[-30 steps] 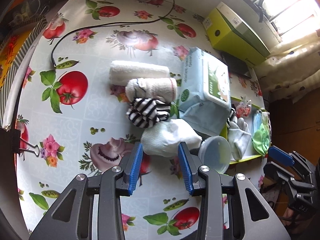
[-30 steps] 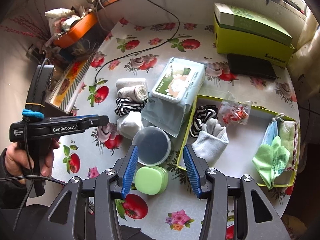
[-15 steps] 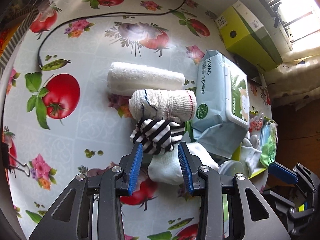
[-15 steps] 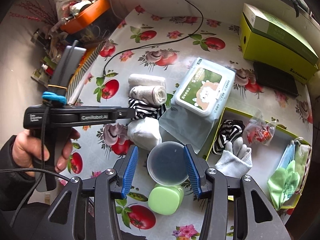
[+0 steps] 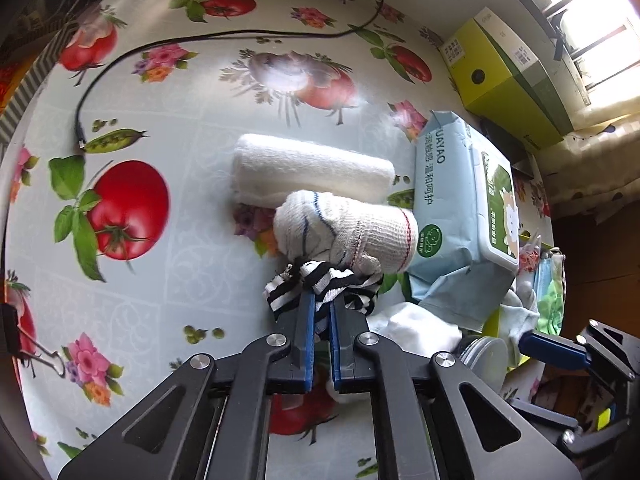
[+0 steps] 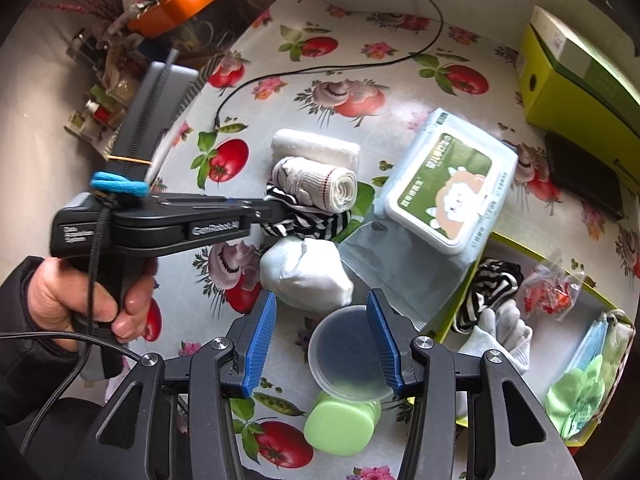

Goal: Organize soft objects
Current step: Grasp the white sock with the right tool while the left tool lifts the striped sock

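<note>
Bare cloth: left of the rolls the tablecloth (image 5: 192, 248) lies open out to its left edge, with only a cable (image 5: 224, 36) curving across its far part.
Left gripper (image 5: 322, 304): blue pads nearly together, clamped on the striped sock (image 5: 320, 280); the person's hand (image 6: 80, 300) holds its grip.
Striped sock: pinched at its near edge, touching the ribbed roll (image 5: 348, 232) behind it and the white bundle (image 6: 308, 272) in front.
White roll (image 5: 312, 172): farthest of the row, touching the ribbed roll.
Wipes pack (image 5: 468, 208): just right of the rolls, its near flap lying over the white bundle's right side.
Right gripper (image 6: 322, 340): pads wide apart, gripping nothing, above a clear lid (image 6: 348, 352); a green case (image 6: 344, 424) sits just nearer.
Tray (image 6: 520, 248): yellow-rimmed, right of the pack, holding a second striped sock (image 6: 492, 284), a grey glove (image 6: 500, 332), a small bag (image 6: 552, 288) and green cloth (image 6: 576, 396); bare floor shows in its middle.
Green box (image 6: 576, 76): at the far right edge.
</note>
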A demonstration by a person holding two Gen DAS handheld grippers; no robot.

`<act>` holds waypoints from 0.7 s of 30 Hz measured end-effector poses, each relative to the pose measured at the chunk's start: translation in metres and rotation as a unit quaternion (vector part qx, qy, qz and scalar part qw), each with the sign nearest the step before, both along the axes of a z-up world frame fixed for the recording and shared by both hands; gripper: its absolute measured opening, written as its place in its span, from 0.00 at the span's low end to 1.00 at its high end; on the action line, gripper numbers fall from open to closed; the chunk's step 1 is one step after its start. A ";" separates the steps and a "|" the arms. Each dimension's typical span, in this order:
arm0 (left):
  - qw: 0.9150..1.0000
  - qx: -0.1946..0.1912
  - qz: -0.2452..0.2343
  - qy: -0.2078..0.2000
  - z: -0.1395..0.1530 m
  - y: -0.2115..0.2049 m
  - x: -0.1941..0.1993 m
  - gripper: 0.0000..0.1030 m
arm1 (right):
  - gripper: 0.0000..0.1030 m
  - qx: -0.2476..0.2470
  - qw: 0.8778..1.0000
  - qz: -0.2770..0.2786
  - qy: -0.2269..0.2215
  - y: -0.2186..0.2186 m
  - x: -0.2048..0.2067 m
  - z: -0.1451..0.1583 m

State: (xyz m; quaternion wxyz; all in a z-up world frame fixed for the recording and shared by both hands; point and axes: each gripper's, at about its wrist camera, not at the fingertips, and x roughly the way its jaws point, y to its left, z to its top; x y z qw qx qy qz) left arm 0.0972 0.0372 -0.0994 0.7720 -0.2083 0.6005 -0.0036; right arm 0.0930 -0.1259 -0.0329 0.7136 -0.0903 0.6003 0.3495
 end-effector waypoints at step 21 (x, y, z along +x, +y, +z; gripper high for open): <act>0.998 -0.004 0.064 -0.004 0.007 0.053 -0.060 0.06 | 0.06 -0.093 0.991 0.092 0.023 0.074 0.004 -0.056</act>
